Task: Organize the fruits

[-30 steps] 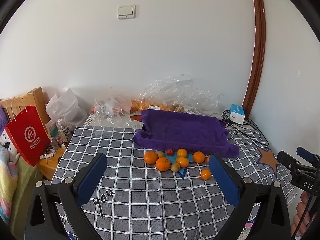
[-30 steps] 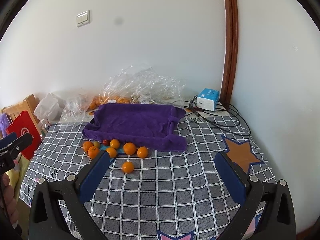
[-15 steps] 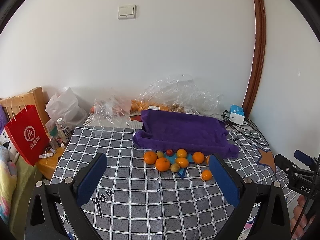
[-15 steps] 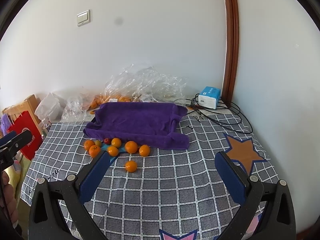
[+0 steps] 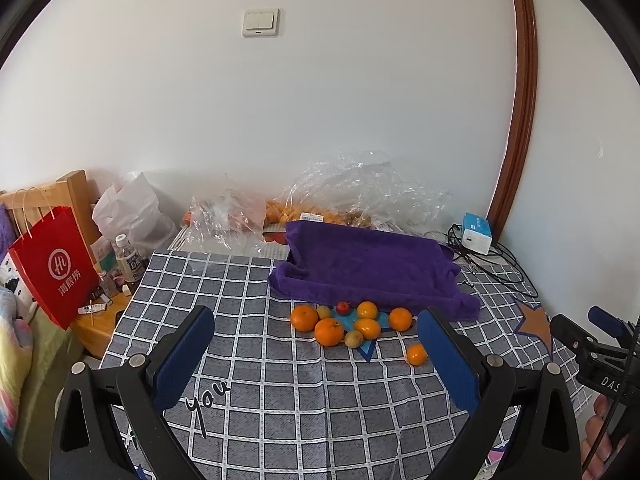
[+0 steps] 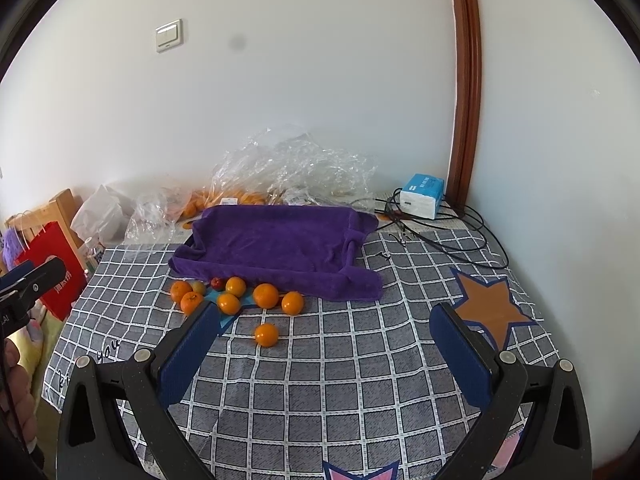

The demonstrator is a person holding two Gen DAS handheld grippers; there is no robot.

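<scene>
Left claw (image 5: 316, 354) and right claw (image 6: 326, 340) are both held wide apart above the checked bench (image 6: 360, 380), nothing gripped. A cluster of oranges (image 6: 236, 294) with a small red fruit (image 6: 216, 283) is seen at the near edge of the purple towel (image 6: 276, 246), at 11 o'clock from the right claw. One orange (image 6: 266, 335) lies apart, just nearer. Clear plastic bags (image 6: 292, 172) are piled at 12 o'clock behind the towel.
</scene>
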